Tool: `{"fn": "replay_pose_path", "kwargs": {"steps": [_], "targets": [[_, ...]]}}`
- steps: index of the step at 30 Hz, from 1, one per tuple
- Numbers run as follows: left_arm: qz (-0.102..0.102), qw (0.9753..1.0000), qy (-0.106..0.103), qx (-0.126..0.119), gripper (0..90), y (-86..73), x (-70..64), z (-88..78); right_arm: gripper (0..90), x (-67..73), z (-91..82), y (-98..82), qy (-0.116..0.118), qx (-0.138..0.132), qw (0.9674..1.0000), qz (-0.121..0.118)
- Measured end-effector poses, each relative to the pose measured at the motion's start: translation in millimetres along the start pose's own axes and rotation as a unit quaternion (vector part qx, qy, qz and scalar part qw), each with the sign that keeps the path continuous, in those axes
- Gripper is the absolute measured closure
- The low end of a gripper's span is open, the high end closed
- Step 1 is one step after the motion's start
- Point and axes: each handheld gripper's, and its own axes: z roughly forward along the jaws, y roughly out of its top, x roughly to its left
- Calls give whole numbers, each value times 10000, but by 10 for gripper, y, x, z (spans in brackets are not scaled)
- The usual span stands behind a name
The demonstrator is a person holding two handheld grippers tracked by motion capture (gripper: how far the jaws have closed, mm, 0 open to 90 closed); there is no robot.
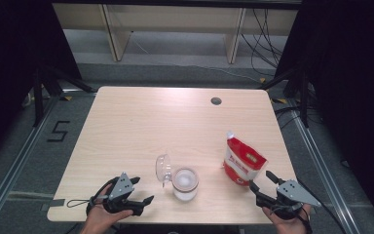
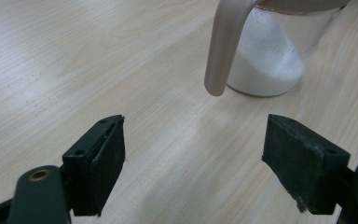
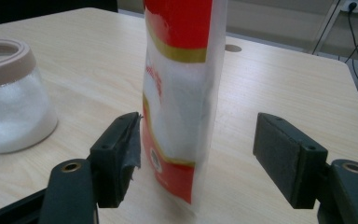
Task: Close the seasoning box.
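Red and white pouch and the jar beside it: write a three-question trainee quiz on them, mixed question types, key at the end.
1. True or false: the pouch stands upright on the table.
2. What fills the lower part of the glass jar?
A. a white powder
B. a dark liquid
C. coloured beads
3. In the right gripper view, do the right gripper fingers press on the pouch?

Key
1. True.
2. A; in the left gripper view the powder slopes inside the glass.
3. No; there are gaps on both sides of the pouch, which stands between open jaws.
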Motion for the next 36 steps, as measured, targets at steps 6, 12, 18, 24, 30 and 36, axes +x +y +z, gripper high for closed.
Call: {"fn": "replay_pose_path", "kwargs": {"steps": [6, 12, 18, 24, 30, 36], "targets": [[89, 9999, 21, 49, 206, 4, 1, -3, 308, 47, -36, -20, 14, 109, 9998, -173], [-5, 10000, -30, -23, 206, 1, -6, 0, 295, 69, -92, -57, -14, 257, 9997, -50], [-6, 9999, -22, -103, 206, -1, 1, 2, 288, 90, -137, -78, -7, 306, 9995, -38], [-24, 9999, -52, -96, 206, 9, -8, 3, 287, 84, -139, -87, -13, 287, 9993, -235], [-73, 10000, -61, -4, 213, 13, -7, 1, 292, 101, -141, -94, -16, 416, 9989, -192], [-101, 9999, -48, -32, 234, 29, -12, 12, 292, 77, -126, -105, -31, 417, 9986, -326]]}}
